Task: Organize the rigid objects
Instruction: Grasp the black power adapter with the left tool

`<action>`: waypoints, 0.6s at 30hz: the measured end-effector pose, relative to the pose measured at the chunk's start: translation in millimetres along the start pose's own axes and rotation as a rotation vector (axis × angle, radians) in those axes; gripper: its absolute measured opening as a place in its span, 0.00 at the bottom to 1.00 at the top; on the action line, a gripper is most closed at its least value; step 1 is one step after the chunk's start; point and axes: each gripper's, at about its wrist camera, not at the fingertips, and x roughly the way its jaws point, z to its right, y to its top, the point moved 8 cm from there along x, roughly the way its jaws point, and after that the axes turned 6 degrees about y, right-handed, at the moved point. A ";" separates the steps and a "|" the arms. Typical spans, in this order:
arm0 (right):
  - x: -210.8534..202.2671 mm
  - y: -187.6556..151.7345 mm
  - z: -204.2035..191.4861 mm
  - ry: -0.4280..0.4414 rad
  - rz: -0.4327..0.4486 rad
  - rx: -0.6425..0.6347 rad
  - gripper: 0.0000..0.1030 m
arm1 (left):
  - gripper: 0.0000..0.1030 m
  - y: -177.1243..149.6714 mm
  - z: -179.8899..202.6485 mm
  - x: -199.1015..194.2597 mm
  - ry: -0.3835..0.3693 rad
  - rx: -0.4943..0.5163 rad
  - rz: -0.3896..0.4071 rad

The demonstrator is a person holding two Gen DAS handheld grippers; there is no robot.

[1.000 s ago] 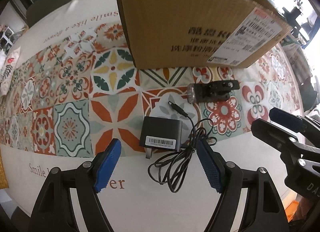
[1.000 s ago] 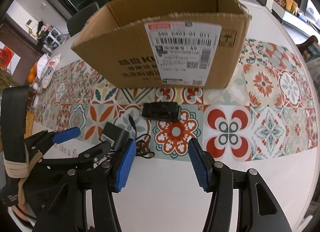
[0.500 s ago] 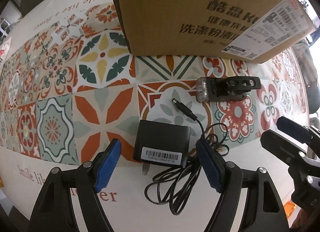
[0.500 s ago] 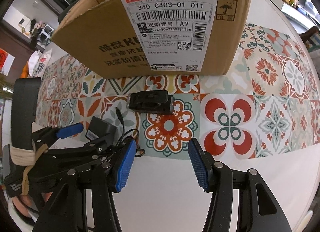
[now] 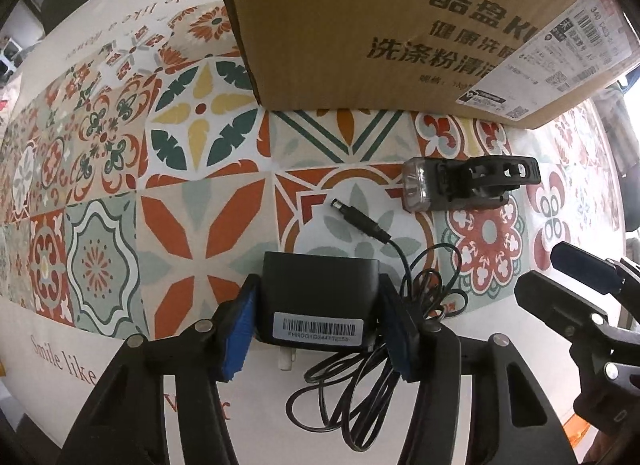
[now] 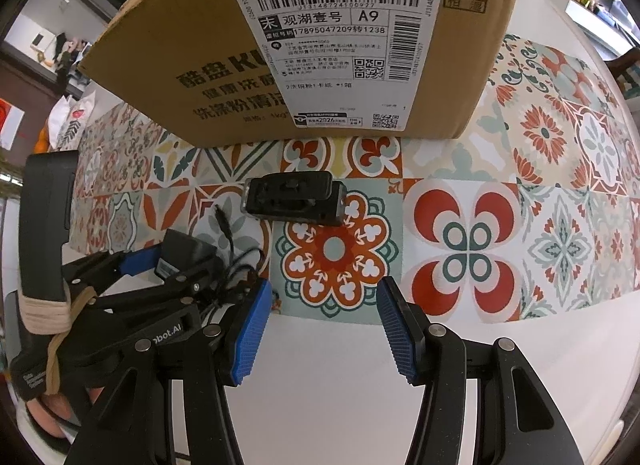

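Both tools were matte black plastic frames with silver screw heads along their arms. The left gripper (image 5: 318, 329) carried ribbed bright blue pads (image 5: 236, 335), and the right gripper (image 6: 322, 331) had the same blue ribbed pads (image 6: 252, 331). Behind the left gripper, white lettering ending "bot.AI" marked its body, and a beige elastic band (image 6: 42, 311) wrapped its tall black handle.

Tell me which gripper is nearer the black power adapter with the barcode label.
Left. The left gripper is shut on the black power adapter; the right gripper is open beside it, above bare tablecloth.
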 end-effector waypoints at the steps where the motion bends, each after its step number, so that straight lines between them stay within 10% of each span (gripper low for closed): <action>1: 0.5 0.4 -0.8 0.000 0.001 -0.004 0.53 | 0.54 2.1 -1.8 -1.5 -0.001 0.000 0.002; 18: 20.6 24.4 -28.0 0.016 0.068 -0.022 0.64 | 0.53 -11.2 -55.7 -25.9 0.032 -0.076 0.058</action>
